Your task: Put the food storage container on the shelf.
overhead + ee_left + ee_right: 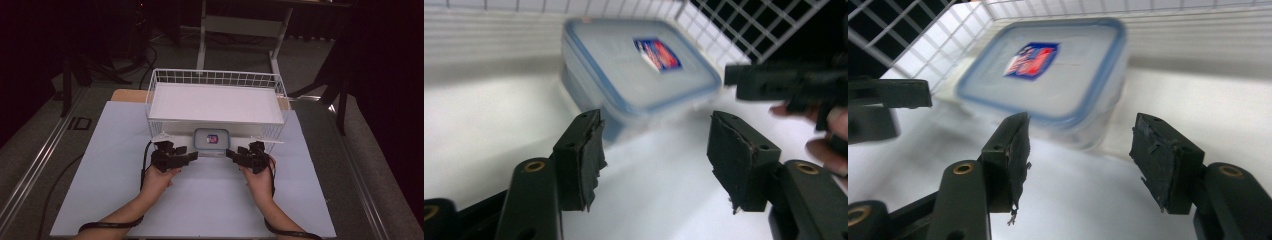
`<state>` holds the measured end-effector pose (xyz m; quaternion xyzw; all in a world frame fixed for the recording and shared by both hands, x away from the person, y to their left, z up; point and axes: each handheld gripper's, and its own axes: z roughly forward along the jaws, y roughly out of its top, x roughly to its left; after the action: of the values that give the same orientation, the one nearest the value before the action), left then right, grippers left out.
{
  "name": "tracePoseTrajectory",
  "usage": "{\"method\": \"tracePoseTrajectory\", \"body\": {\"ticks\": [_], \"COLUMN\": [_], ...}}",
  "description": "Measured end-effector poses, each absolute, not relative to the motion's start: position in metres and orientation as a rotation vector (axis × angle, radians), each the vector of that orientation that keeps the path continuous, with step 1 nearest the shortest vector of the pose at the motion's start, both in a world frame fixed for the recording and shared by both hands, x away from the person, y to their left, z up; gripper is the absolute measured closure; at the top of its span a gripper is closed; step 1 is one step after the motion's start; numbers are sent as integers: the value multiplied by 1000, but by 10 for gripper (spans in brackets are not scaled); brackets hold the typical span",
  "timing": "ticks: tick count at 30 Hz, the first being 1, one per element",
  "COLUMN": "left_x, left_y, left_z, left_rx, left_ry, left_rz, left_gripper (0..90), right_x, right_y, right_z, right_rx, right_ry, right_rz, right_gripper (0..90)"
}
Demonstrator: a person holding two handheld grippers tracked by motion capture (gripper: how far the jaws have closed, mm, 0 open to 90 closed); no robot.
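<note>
Left gripper view – left claw (656, 150) agape, empty – container (639, 70) ahead

The clear rectangular plastic container (212, 139) with blue-rimmed lid and red-blue label lies flat, lid closed, just ahead of and between both grippers' open jaws, untouched.

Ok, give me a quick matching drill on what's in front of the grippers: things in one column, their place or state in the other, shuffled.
Things:
1. box
2. basket
3. left gripper
4. label

Place or state:
a. white wire, raised on the table, flat white panel inside
b. red and blue, on the lid
c. under the basket's near edge, between the two grippers
d. jaws open, nothing between them, left of the box

Pairs: 1-c, 2-a, 3-d, 4-b
</note>
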<state>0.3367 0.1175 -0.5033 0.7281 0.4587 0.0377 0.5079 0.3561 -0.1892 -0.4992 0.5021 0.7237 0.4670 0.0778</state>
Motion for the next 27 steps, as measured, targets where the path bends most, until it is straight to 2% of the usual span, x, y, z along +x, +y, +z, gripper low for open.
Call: {"method": "tracePoseTrajectory", "body": {"ticks": [3,5,9,10,17,21,24,27], "left_x": [327,322,312,309,286,276,270,268], "left_y": [122,125,130,131,145,149,151,152], "left_z": [-502,-499,-495,-494,-492,-494,-498,-501], "left_rx": [1746,1749,1759,1764,1792,1799,1790,1788], "left_ry": [1043,1018,995,997,975,958,949,943], "left_rz": [64,78,102,101,157,194,223,244], "left_gripper": [248,171,119,17,17,17,17,17], "right_x": [350,340,333,329,326,327,330,333], "right_y": [-187,-182,-175,-171,-157,-151,-145,-138], "right_z": [-496,-493,-491,-491,-495,-498,-502,-507], "right_rx": [1477,1448,1414,1403,1374,1370,1365,1364], "right_ry": [2174,2202,2227,2235,2266,2280,2297,2333], "right_rz": [1397,1418,1427,1420,1397,1380,1367,1351], "right_gripper": [401,415,430,453,558,579,660,796]}}
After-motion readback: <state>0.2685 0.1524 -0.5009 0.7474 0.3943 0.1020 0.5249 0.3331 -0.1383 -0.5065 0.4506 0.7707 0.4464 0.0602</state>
